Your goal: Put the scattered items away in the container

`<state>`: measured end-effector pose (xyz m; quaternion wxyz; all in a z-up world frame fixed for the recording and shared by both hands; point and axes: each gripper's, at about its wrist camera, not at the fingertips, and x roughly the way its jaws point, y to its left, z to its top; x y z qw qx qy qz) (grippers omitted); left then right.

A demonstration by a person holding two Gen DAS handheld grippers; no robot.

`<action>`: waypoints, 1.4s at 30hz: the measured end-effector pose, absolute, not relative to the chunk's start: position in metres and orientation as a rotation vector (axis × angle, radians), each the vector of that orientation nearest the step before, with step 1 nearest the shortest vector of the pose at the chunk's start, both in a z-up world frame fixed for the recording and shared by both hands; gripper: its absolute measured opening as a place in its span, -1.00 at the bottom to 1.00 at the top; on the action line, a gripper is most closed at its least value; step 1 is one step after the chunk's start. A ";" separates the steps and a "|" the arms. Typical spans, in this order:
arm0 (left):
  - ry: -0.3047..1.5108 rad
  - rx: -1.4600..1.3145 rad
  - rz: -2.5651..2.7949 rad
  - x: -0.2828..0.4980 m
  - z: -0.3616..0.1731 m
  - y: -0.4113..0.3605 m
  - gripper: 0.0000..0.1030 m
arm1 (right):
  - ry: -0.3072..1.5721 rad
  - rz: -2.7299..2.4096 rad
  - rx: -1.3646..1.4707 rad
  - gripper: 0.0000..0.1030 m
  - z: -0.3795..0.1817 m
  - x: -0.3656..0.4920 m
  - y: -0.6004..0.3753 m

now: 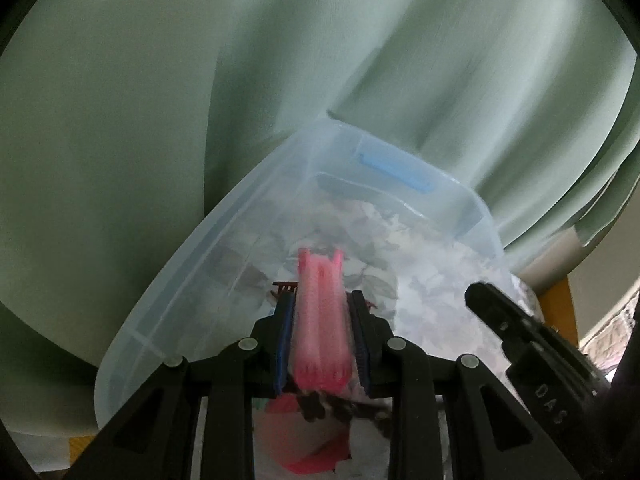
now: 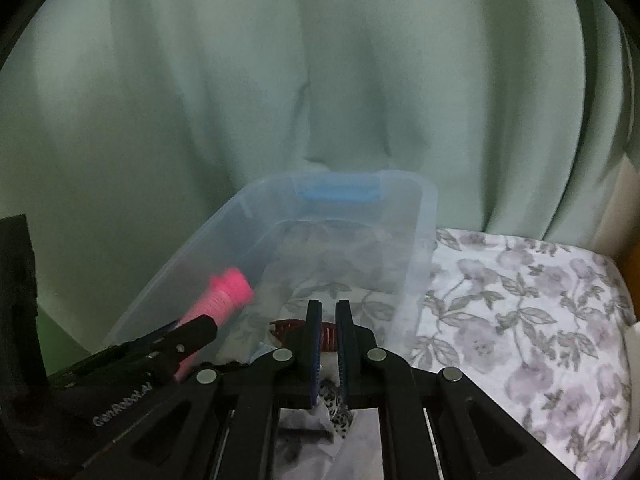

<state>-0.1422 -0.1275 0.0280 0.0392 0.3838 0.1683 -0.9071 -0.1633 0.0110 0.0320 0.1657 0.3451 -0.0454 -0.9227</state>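
pink ribbed plastic tube (image 1: 320, 320) clamped in your left gripper (image 1: 320, 312) hangs over the clear plastic bin (image 2: 416, 240), undropped; your right gripper (image 2: 327, 320) pinches a dark red comb-like clip (image 2: 328, 334).

A pale green curtain (image 2: 320, 80) hangs in soft folds across the whole back of the scene, from nine o'clock round to three. Below it, toward four o'clock, lies a white cloth (image 2: 520, 320) printed with grey-mauve flowers and leaves (rather faded-looking in this dim light). At the far three o'clock edge a strip of orange-brown wood (image 2: 634, 272) shows.
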 end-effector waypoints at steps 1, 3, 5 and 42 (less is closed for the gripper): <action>0.506 1.175 -2.775 -0.140 0.031 -0.129 -0.46 | -0.131 -2.622 0.976 -0.82 0.032 -0.164 0.011; 0.483 1.188 -2.765 -0.143 0.032 -0.128 -0.46 | -0.128 -2.606 0.993 -0.81 0.032 -0.168 0.011; 0.465 1.192 -2.755 -0.143 0.033 -0.128 -0.45 | -0.138 -2.589 0.991 -0.80 0.032 -0.169 0.011; 0.398 0.952 -2.848 -0.087 0.115 -0.111 0.63 | -0.172 -2.723 0.833 0.31 0.100 -0.105 0.048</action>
